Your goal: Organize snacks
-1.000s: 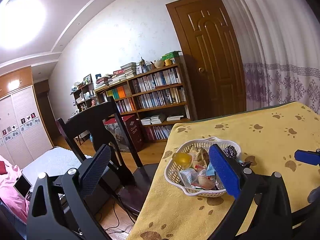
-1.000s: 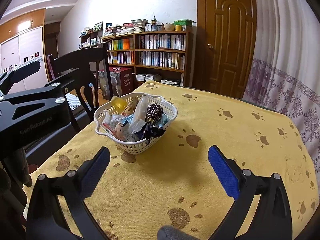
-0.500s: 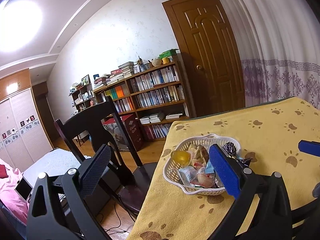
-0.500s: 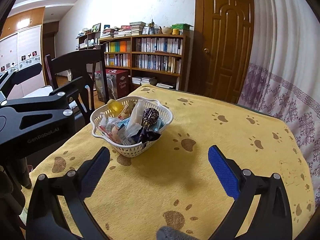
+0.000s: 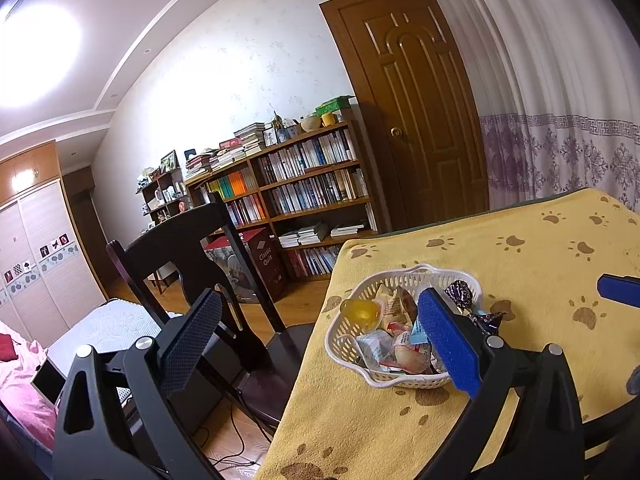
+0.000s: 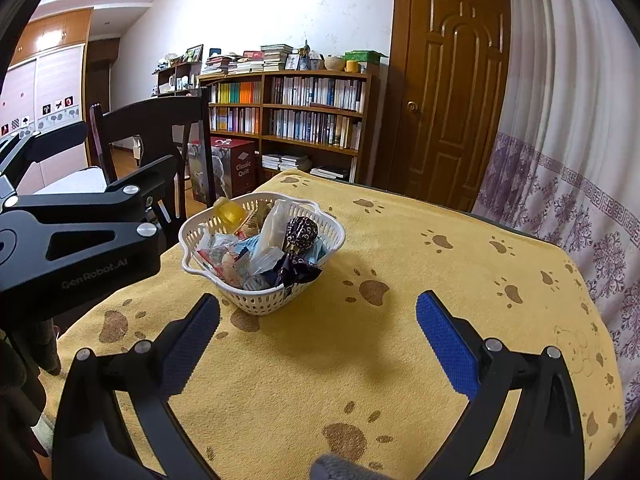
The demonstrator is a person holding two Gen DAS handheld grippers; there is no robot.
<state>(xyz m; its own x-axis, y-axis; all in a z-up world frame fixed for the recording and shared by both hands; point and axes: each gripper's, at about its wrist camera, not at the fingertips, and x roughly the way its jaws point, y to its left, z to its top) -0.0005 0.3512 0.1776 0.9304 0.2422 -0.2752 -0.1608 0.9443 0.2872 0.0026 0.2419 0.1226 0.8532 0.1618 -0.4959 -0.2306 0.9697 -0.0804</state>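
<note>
left gripper (image 5: 316, 344): fingers wide, empty, beside basket (image 6: 260, 304) | right gripper (image 6: 318, 336): fingers wide, empty, above tablecloth (image 6: 400, 360)

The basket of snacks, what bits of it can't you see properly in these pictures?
- Left wrist view: the left gripper's blue finger covers the right part of the basket.
- Right wrist view: the snacks at the bottom of the basket are buried under the dark wrapper and the other packets.
- Both views: wrapper print is too small to read.
</note>
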